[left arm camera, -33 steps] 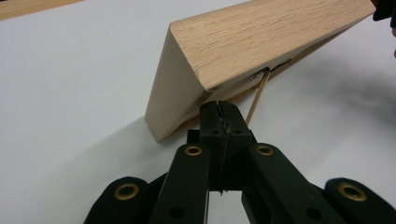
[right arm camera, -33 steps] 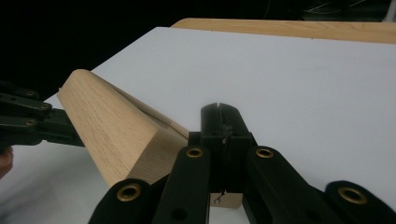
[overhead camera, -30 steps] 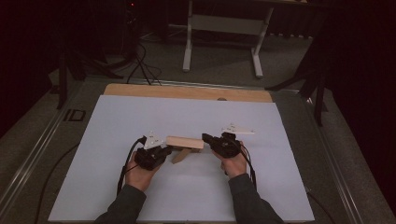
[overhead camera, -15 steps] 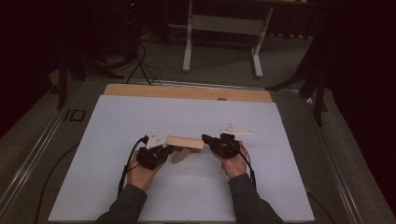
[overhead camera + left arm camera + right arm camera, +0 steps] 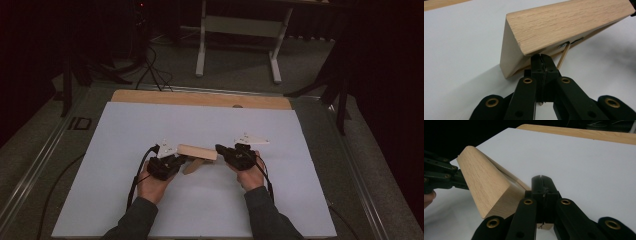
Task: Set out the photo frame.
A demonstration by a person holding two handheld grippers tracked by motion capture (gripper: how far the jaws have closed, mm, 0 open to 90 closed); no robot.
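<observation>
Wood: a pale oak block [image 5: 197, 151] hangs between the two grippers, above the white desk [image 5: 200, 125], one end at each set of jaws.
Left gripper [image 5: 541, 60]: jaws pressed fully together, tips tucked right under the block's lower edge; whether they pinch anything thin there, I cannot tell.
Right gripper [image 5: 541, 182]: jaws closed tight too, with the block's other end lying just left of them and against their side.
Block tilt: in the left gripper view it slopes up and away from the jaws, its grain face on top.
Thin stick [image 5: 562, 56]: it juts from the block's underside, just right of the left jaws.
Hands: left hand [image 5: 152, 182] and right hand [image 5: 250, 175] sit behind their grippers.
</observation>
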